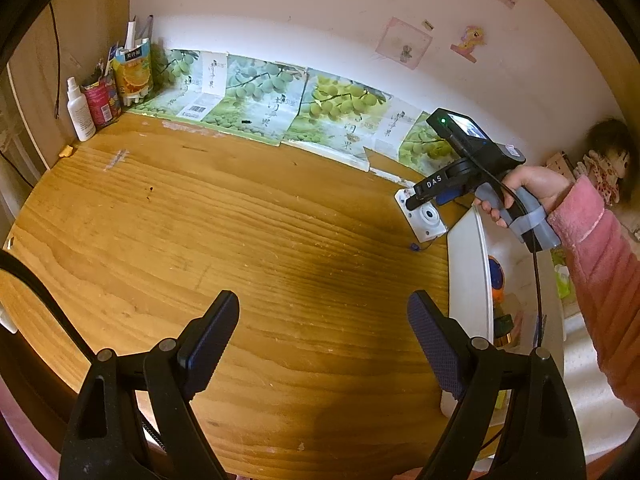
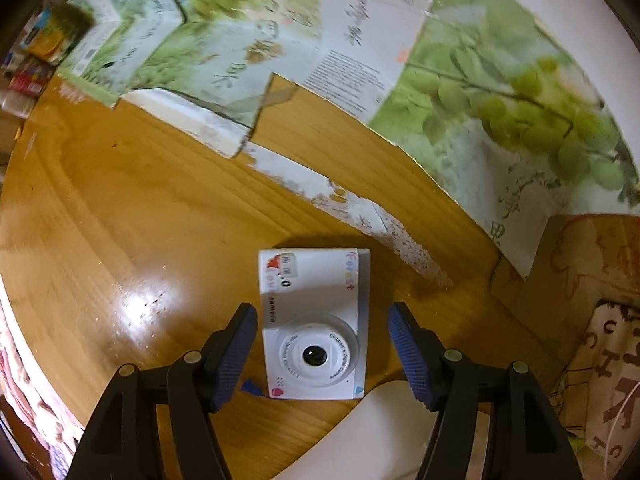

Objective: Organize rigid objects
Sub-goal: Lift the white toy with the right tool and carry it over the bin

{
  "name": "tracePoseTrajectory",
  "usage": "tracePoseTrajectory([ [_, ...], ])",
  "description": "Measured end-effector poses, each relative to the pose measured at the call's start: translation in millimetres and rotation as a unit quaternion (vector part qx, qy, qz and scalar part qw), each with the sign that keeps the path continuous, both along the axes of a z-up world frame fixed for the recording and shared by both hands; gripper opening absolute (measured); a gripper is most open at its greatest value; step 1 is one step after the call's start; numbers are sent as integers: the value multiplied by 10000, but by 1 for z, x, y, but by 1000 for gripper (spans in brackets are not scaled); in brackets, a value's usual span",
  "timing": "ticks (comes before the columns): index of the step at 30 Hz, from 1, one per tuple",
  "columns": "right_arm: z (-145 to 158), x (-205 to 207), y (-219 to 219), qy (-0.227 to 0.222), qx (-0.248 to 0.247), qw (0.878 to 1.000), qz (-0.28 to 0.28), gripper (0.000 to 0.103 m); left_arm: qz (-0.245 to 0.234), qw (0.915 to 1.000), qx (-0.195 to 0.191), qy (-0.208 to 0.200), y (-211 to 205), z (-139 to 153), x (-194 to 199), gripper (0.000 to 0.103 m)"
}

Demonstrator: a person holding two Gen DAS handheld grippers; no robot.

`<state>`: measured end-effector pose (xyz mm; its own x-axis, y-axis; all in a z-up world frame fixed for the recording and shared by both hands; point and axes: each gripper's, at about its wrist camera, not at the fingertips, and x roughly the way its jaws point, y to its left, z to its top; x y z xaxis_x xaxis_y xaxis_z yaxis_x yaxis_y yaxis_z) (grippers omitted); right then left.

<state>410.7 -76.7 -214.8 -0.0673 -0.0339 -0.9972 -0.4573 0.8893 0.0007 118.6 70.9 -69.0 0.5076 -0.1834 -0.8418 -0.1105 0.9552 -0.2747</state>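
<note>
Wooden desk (image 1: 200, 232) runs up to a white wall, where flattened grape-print cardboard (image 1: 256, 100) leans along its back edge. At the far left corner stand a white spray bottle (image 1: 80, 110), a red can (image 1: 102, 100) and an orange juice carton (image 1: 134, 70) stuffed with pens. The left tool (image 1: 323, 320) hangs over bare wood with its jaws wide apart and nothing between them. The right tool (image 2: 322, 340), held by a hand (image 1: 532, 190) in a pink sleeve (image 1: 604, 272), points down over a white toy camera (image 2: 314, 324) lying lens-up on the desk; its jaws stand apart on either side of the camera, pads clear of it. A white basin (image 1: 466, 280) sits just beside the camera
</note>
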Motion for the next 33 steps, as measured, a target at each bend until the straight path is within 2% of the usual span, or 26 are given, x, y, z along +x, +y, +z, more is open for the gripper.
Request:
tracePoseTrajectory([
  [9, -19, 6, -1, 308, 60, 9993, -223, 70, -82, 9998, -46, 158, 8, -9, 8, 88],
  [12, -19, 7, 0, 257, 79, 9993, -244, 58, -86, 9999, -59, 136, 13, -7, 11, 88],
  [19, -18, -6, 5, 234, 140, 9990, -355, 57, -166, 9998, -82, 91, 22, 0, 15, 88],
  [23, -2, -23, 15, -20, 217, 9994, -265, 57, -262, 9996, -52, 80, 29, 4, 15, 88],
  [26, 20, -35, 28, -37, 587, 9977, -349, 57, -363, 9993, -35, -8, 35, 10, 11, 88],
  [33, 47, -75, 58, -286, 912, 9948, -350, 57, -569, 9982, 11, -187, 55, 21, -2, 88],
])
